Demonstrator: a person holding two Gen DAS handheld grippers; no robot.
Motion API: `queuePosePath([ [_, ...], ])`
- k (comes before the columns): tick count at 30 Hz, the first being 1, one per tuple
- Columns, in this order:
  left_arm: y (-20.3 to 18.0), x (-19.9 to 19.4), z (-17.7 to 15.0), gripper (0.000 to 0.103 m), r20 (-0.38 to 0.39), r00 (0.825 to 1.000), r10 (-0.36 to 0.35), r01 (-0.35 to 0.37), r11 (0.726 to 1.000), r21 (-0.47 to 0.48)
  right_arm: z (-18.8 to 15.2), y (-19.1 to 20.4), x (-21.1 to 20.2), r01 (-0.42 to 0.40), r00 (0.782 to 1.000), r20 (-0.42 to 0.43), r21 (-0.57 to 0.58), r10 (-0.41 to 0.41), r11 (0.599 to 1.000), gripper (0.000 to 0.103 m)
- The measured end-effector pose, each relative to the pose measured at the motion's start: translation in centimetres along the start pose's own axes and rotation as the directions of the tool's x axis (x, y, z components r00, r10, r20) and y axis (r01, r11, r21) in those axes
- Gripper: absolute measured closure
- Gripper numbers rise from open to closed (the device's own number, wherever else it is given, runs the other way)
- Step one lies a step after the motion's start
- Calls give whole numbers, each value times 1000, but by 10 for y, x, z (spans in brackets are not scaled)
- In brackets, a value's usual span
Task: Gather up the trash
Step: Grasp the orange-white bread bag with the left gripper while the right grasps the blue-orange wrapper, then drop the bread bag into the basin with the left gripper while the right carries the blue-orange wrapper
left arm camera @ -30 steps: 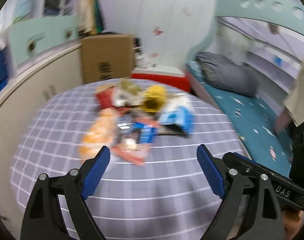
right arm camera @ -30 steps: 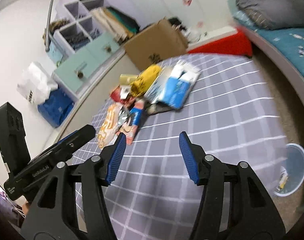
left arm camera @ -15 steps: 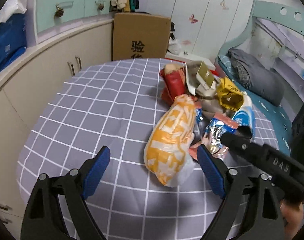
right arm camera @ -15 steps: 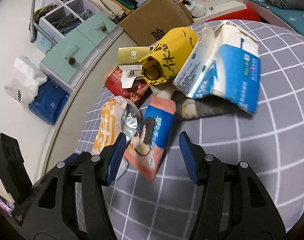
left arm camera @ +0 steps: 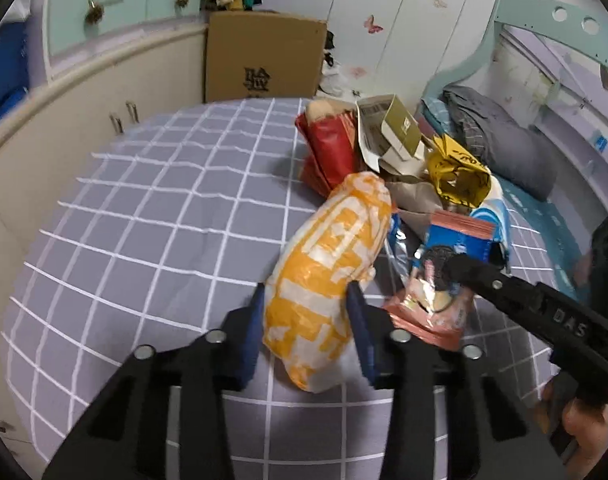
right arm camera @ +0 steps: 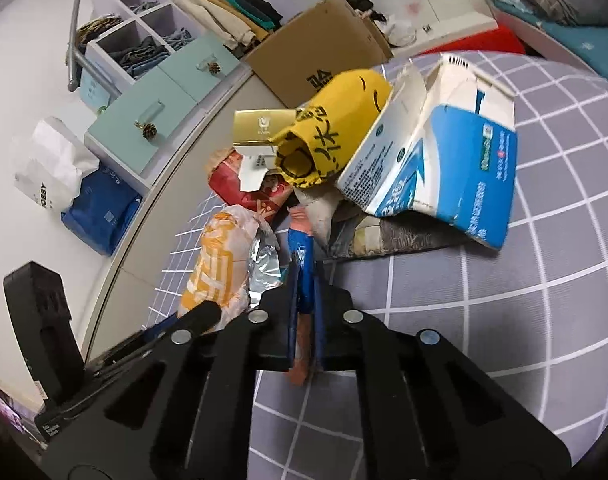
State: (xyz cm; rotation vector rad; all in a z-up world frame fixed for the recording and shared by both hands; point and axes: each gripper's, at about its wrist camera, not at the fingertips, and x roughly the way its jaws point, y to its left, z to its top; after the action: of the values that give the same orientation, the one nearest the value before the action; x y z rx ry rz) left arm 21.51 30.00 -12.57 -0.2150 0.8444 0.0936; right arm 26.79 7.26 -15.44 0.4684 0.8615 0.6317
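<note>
The left hand-held gripper (left arm camera: 306,320) has just been closing and now pinches the near end of an orange-and-white plastic bag (left arm camera: 328,272), its blue pads pressed into the crinkled film on both sides. The right hand-held gripper (right arm camera: 304,312) has likewise just been closing and stands nearly pressed together on the thin edge of a blue-and-pink cookie packet (right arm camera: 301,264). Only the left wrist view shows that packet's printed face (left arm camera: 444,276), lying flat to the right of the bag, and part of a person's hand (left arm camera: 584,428) at the near right. Only the right wrist view shows the torn blue-and-white carton (right arm camera: 436,160) at full size, lying tilted on the far right of the heap, with the yellow bag (right arm camera: 332,140) printed in black just left of it. Beside these lie a red wrapper (left arm camera: 332,152), a small gold box (left arm camera: 400,132) and silver foil (right arm camera: 263,264). The heap lies on a surface (left arm camera: 151,220) covered in soft grey cloth with a white grid. Beyond it stand a brown cardboard box (left arm camera: 263,56), cream cabinets (left arm camera: 83,92), mint drawer fronts (right arm camera: 159,108) with pinecone knobs, open cubbies of folded clothes (right arm camera: 143,44), and a bed (left arm camera: 544,208) with a grey pillow (left arm camera: 500,140).
</note>
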Motion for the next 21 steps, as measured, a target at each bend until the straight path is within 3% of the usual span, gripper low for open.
queuePosePath([
  [2,-4,-10,-1,74,34,999,25,-25,1000,-3,-2,1,-8,-7,1000,17,-9,7,1000,97],
  [9,-26,-63,-1,74,150,989,5,-2,1000,-18,-3,0,-59,-63,992,109,-21,65,998,98],
  [15,-98,-97,-9,74,199,976,-86,69,994,90,-6,-25,-129,-63,970,236,-18,65,998,98],
  [21,-190,-99,-25,74,164,965,-206,164,958,234,-20,-78,-205,16,935,353,43,-31,999,98],
])
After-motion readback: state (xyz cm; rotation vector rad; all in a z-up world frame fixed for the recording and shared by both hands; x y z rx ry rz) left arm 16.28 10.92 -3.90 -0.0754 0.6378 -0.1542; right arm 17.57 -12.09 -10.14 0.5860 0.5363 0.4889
